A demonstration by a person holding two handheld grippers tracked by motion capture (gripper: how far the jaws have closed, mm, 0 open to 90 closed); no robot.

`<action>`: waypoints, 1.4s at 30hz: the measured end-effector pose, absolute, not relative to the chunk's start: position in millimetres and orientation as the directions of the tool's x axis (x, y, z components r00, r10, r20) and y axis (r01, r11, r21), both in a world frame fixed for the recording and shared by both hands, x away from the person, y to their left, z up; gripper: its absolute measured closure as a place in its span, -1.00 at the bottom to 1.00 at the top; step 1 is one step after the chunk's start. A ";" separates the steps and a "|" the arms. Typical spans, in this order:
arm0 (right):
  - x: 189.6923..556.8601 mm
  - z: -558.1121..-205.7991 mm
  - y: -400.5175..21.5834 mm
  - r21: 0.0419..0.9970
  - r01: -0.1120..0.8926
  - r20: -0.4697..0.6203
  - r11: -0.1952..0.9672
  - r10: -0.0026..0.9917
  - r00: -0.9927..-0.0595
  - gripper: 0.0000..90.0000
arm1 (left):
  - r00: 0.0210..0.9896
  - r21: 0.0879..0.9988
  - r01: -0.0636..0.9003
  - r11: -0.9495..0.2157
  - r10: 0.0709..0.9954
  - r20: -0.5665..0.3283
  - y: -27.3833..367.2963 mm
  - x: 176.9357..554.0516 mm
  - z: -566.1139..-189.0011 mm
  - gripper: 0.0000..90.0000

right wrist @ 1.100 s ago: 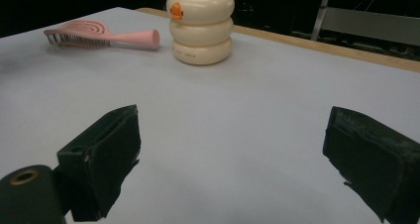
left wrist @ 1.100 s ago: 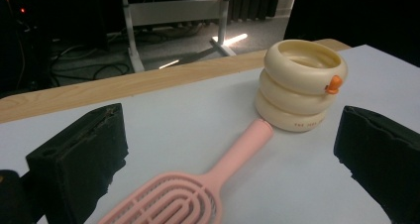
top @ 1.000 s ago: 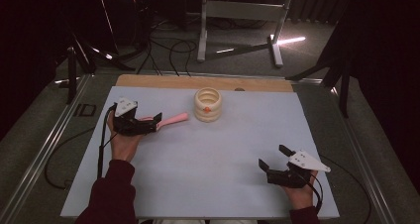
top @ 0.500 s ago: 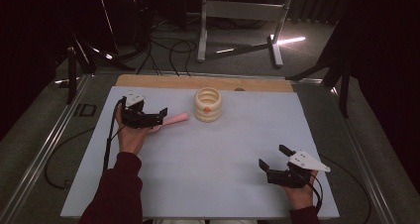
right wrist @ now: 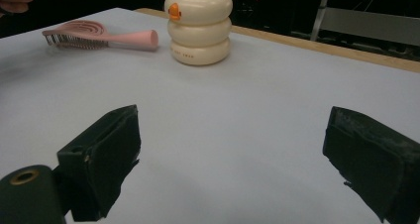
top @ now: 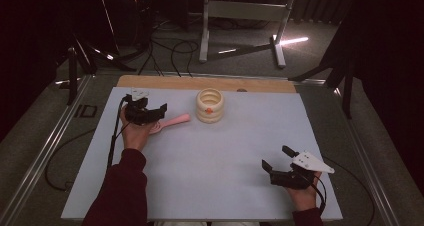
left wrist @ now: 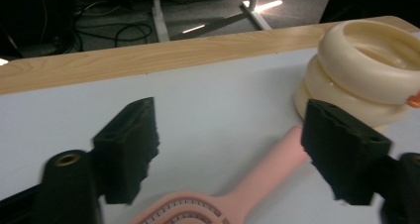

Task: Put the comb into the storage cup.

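A pink hairbrush [top: 174, 120] lies on the white mat, its handle pointing toward a cream ringed cup [top: 209, 106] with an orange spot. My left gripper [top: 159, 115] hangs over the brush head. In the left gripper view the brush [left wrist: 257, 179] lies between the jaws of my left gripper [left wrist: 233, 135], handle tip by the right jaw and the cup [left wrist: 361, 70] just beyond. The jaws have just been closing, but the pads are clear of the brush. My right gripper [top: 275, 156] rests open and empty at the near right, facing the cup [right wrist: 198, 28] and brush [right wrist: 99, 35].
The white mat [top: 225, 156] covers the table, with a wooden strip [top: 200, 82] along the far edge and metal rails at the sides. Cables and a stand's legs [top: 240, 46] lie on the floor behind.
My left gripper has moved away from the person and a little right, over the brush head, and its jaws stand narrower. The right gripper has not moved.
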State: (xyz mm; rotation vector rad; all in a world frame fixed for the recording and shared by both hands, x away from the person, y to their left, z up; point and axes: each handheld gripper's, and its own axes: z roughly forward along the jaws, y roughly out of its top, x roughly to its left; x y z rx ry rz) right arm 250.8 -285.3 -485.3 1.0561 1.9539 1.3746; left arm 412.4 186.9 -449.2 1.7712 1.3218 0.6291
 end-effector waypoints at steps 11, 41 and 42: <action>249.7 -484.1 -287.5 0.940 0.297 0.024 0.170 0.832 -0.554 -0.83 | 0.309 0.808 0.582 -0.096 0.945 -0.111 183.6 424.3 -458.9 0.33; 249.4 -483.0 -288.6 0.940 0.296 0.027 0.169 0.829 -0.559 -0.83 | 0.303 0.682 0.721 -0.119 0.940 -0.156 162.3 447.6 -493.2 1.00; 249.4 -483.1 -289.1 0.941 0.292 0.024 0.170 0.829 -0.559 -0.83 | 0.299 0.676 0.727 -0.119 0.941 -0.156 160.7 448.5 -494.4 1.00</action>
